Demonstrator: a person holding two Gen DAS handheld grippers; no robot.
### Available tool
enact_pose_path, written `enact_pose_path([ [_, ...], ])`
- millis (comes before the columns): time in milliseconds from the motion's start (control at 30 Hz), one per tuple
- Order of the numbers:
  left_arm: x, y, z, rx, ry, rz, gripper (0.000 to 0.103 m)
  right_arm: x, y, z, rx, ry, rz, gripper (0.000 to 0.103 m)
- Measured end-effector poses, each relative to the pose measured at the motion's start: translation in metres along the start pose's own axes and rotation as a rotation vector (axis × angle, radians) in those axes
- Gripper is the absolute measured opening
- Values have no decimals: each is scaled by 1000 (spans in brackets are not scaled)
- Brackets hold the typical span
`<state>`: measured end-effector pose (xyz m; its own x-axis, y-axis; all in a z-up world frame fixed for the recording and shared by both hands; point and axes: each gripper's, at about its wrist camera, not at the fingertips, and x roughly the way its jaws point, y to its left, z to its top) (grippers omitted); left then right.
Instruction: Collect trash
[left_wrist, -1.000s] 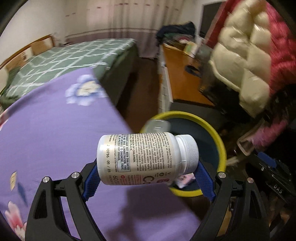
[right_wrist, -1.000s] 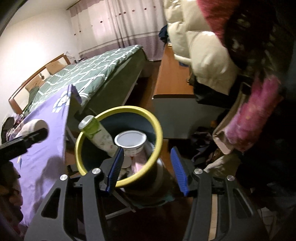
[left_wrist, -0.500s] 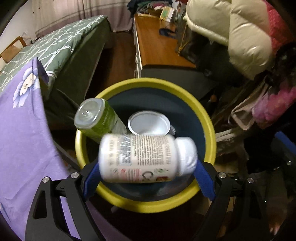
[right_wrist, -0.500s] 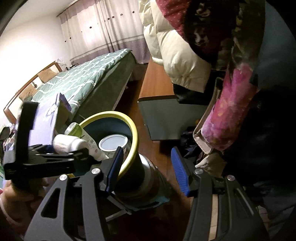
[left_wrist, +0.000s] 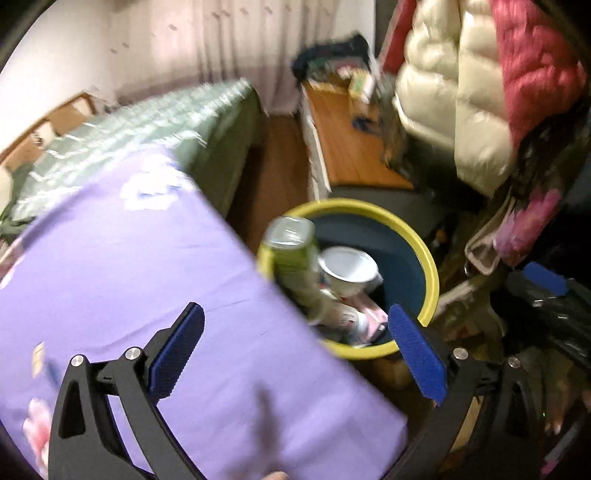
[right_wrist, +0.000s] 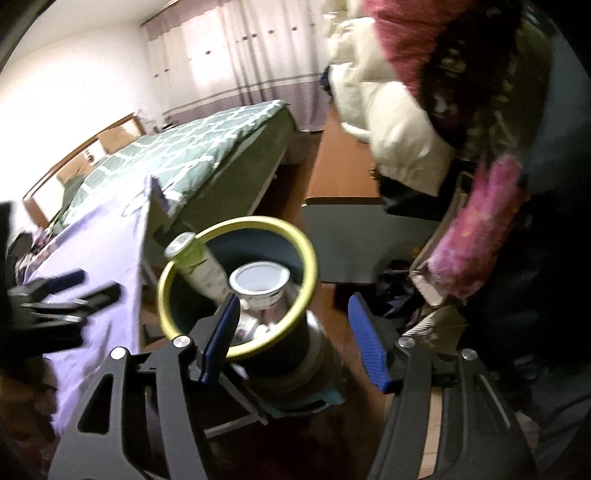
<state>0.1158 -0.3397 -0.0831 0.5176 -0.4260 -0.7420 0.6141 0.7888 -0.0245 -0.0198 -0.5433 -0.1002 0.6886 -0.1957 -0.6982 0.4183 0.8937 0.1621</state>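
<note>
From the left wrist view, the left gripper (left_wrist: 295, 354) hung over the purple-clothed desk (left_wrist: 110, 280), its fingers (left_wrist: 177, 350) spreading wide with nothing between them. Just beyond stood the yellow-rimmed bin (left_wrist: 430, 273), holding a green can (left_wrist: 295, 254), a white cup (left_wrist: 349, 267) and other trash.

From the right wrist view, the right gripper (right_wrist: 293, 338) straddled the bin (right_wrist: 308, 273), fingers (right_wrist: 367, 339) opening, its rim between them unpressed.
</note>
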Motion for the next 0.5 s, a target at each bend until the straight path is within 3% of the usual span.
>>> enact_pose_path([
  [133, -59, 38, -23, -45, -106, 91, 98, -3, 24, -2, -50, 1, 50, 62],
  [300, -138, 99, -60, -191, -234, 248, 98, -18, 57, -3, -119, -47, 76, 68],
  [500, -203, 147, -100, -324, -322, 328, 98, -39, 89, -4, -182, -103, 109, 73],
])
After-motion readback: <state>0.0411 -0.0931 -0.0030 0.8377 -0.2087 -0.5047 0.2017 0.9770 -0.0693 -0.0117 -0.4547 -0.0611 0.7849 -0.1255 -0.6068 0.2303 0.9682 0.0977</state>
